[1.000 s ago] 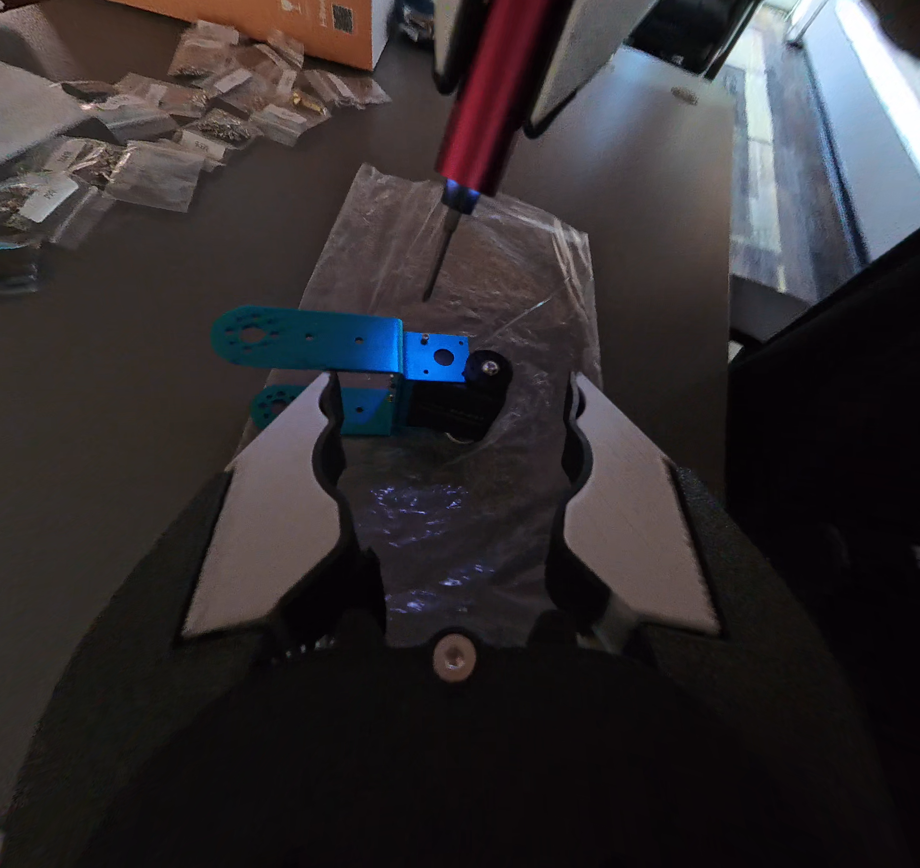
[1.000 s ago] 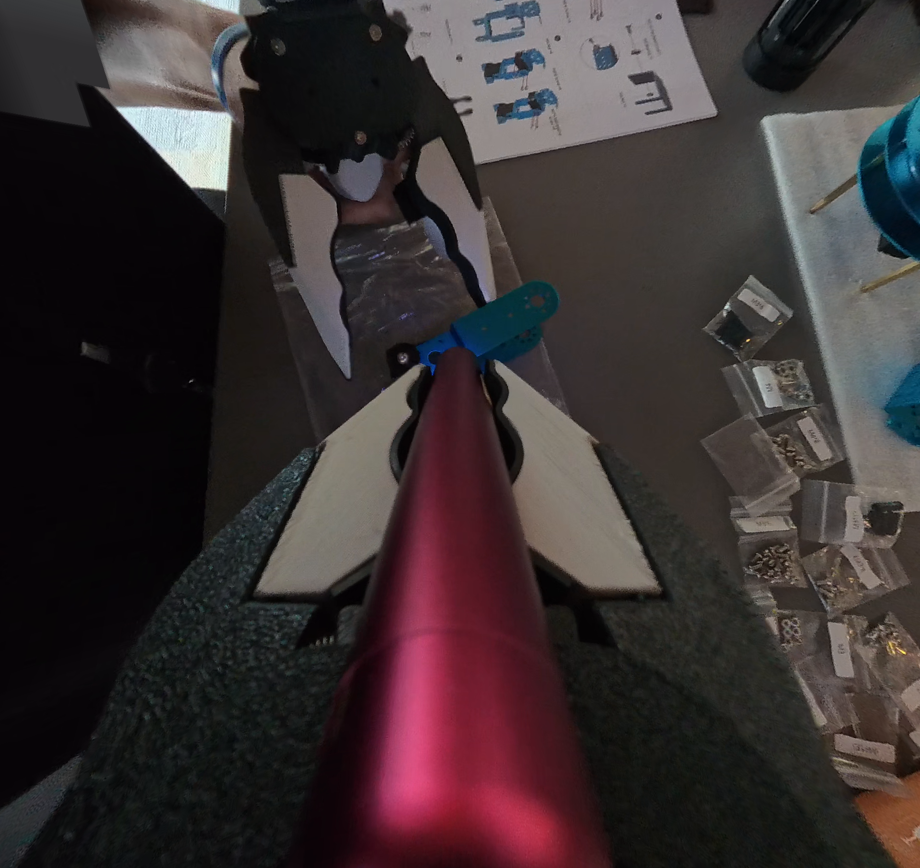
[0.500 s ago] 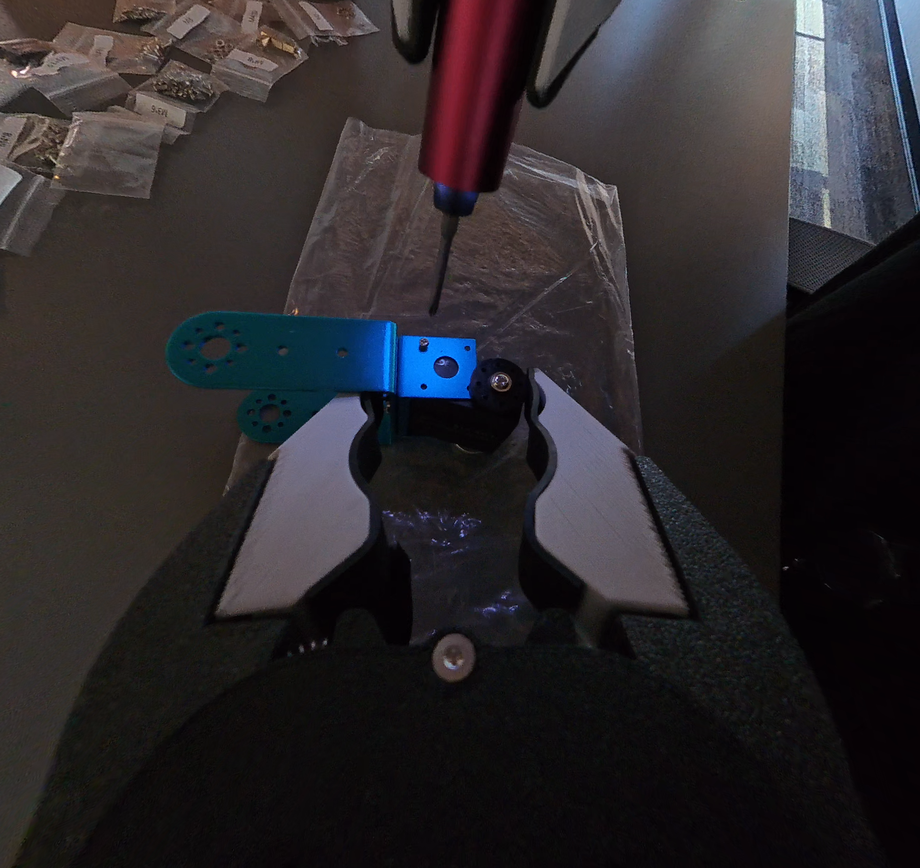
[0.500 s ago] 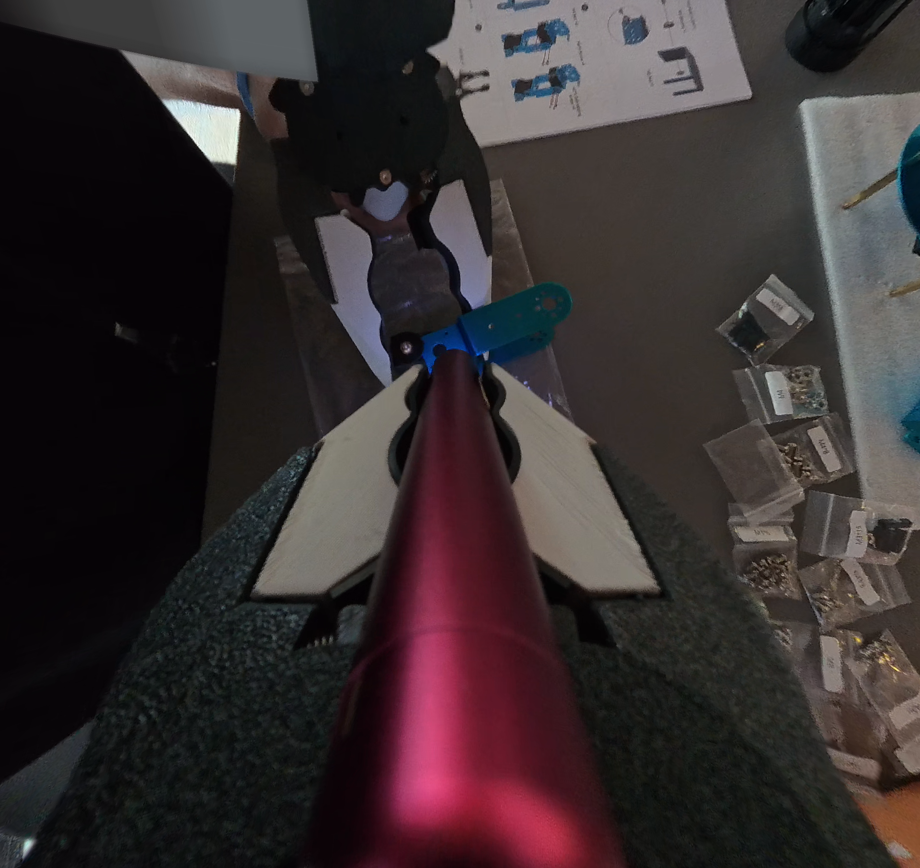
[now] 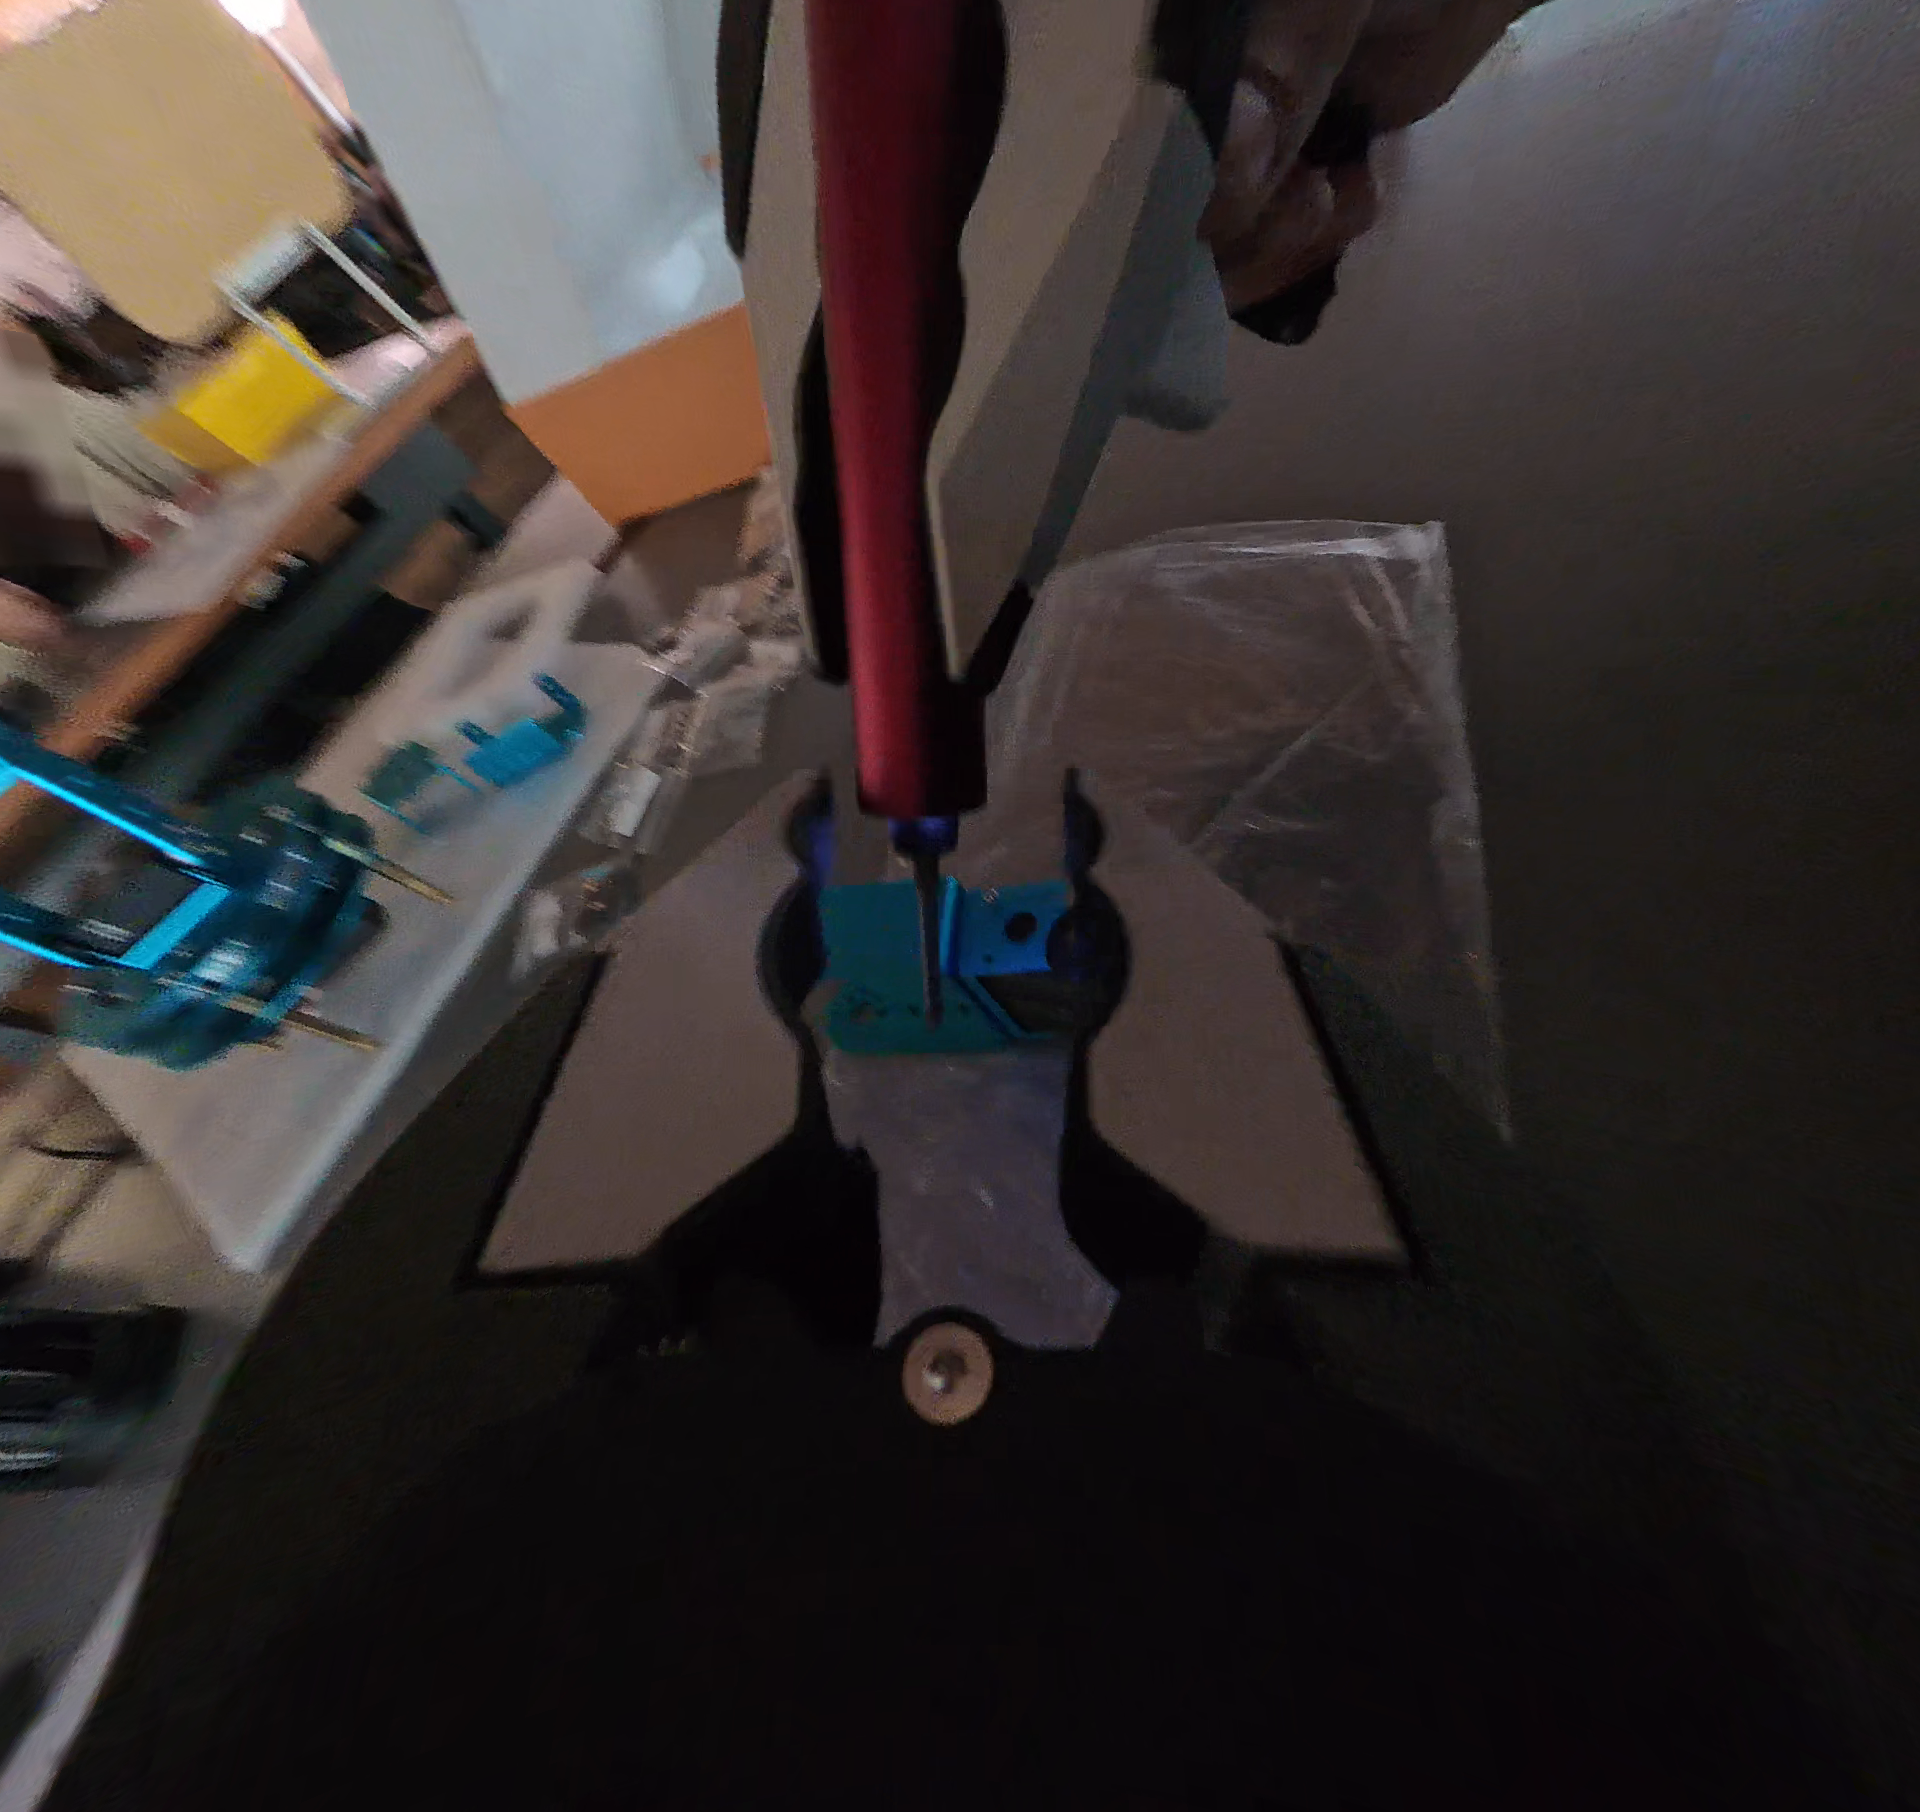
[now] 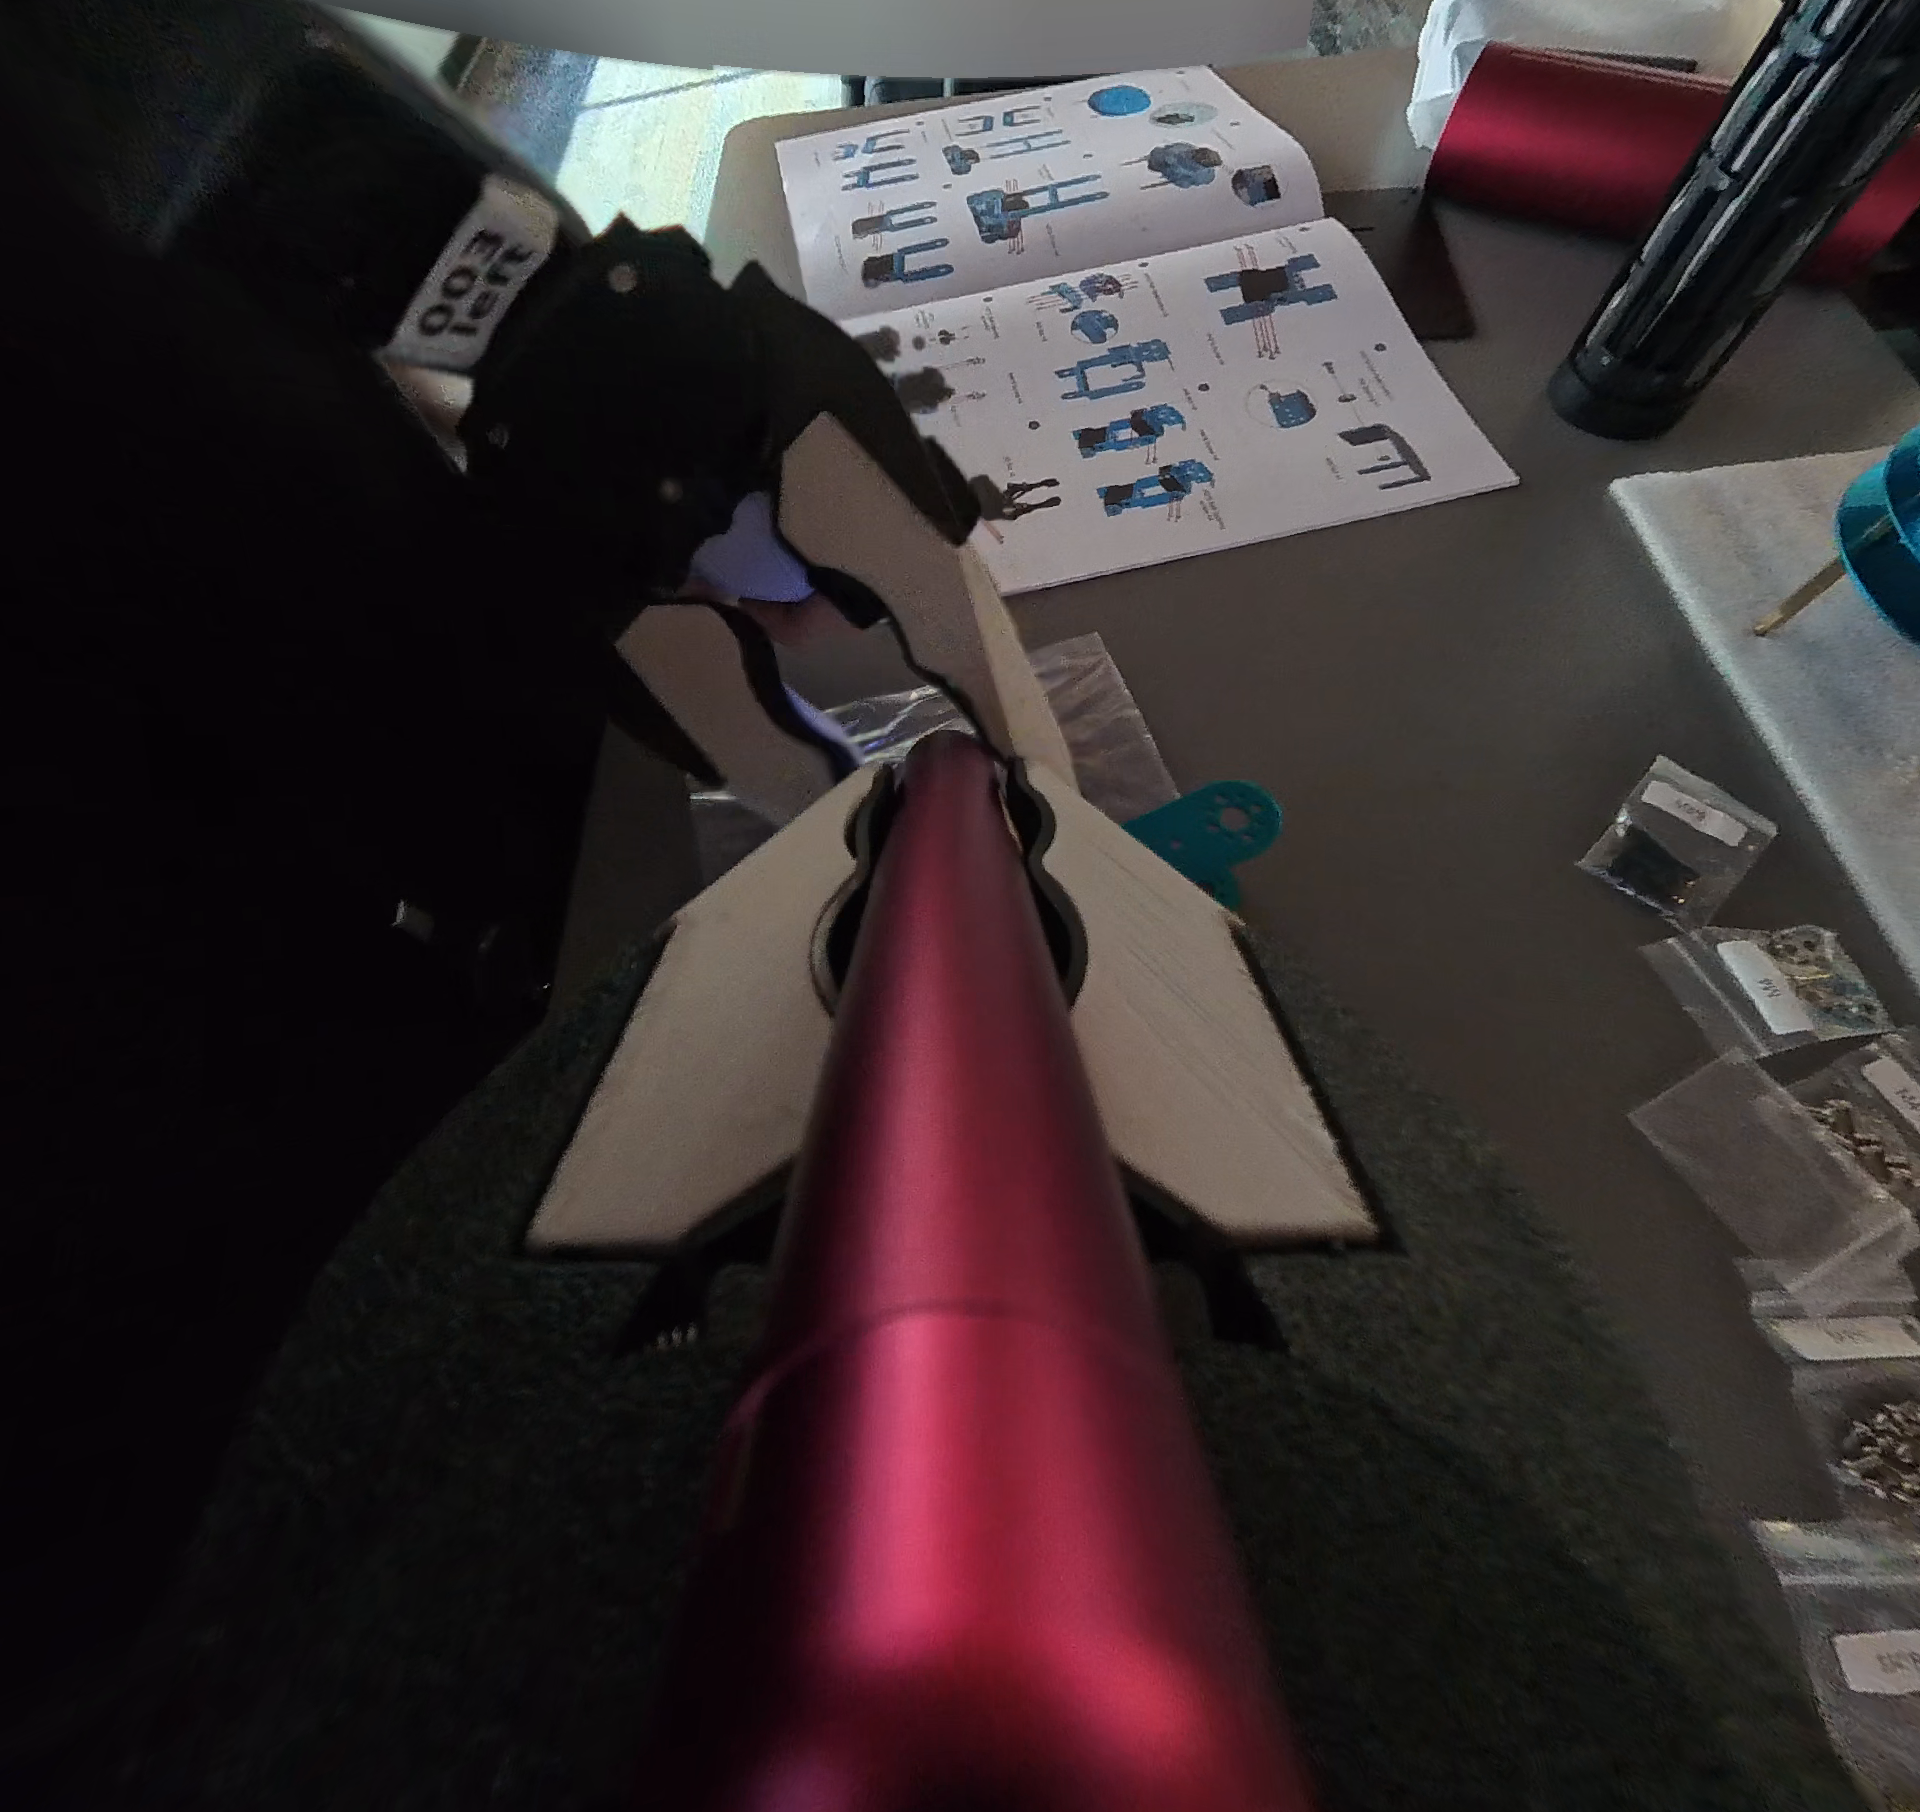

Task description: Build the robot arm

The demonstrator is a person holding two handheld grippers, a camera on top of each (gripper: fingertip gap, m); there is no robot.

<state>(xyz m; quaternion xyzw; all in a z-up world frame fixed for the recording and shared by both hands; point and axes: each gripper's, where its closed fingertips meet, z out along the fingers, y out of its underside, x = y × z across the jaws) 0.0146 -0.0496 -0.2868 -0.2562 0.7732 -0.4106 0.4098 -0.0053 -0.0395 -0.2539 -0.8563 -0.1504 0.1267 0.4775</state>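
Note:
My left gripper [image 5: 945,817] is shut on a blue metal bracket with a black servo [image 5: 894,973] and holds it tilted above a clear plastic bag [image 5: 1299,723]. My right gripper [image 6: 945,775] is shut on a red screwdriver [image 6: 935,1087]. In the left wrist view the screwdriver [image 5: 894,412] comes down from above and its thin bit [image 5: 928,941] rests on the bracket's face. In the right wrist view the screwdriver hides most of the bracket; only its rounded blue end [image 6: 1205,827] shows. The left gripper's fingers [image 6: 894,547] stand just beyond the screwdriver's nose.
An open instruction booklet [image 6: 1143,339] lies on the grey table [image 6: 1403,723]. Several small bags of screws [image 6: 1766,1035] lie to the right. A white board [image 6: 1766,599] with blue parts [image 5: 208,931], a black cylinder [image 6: 1714,204] and a red box [image 6: 1558,141] stand farther off. The tips of both grippers are at nearly the same place. From either gripper's tips it is about 35 centimetres to the black cylinder [image 6: 1714,204].
My left gripper has closed on the bracket and servo, and lifted and tilted them. The screwdriver bit has come down from above the bag onto the bracket.

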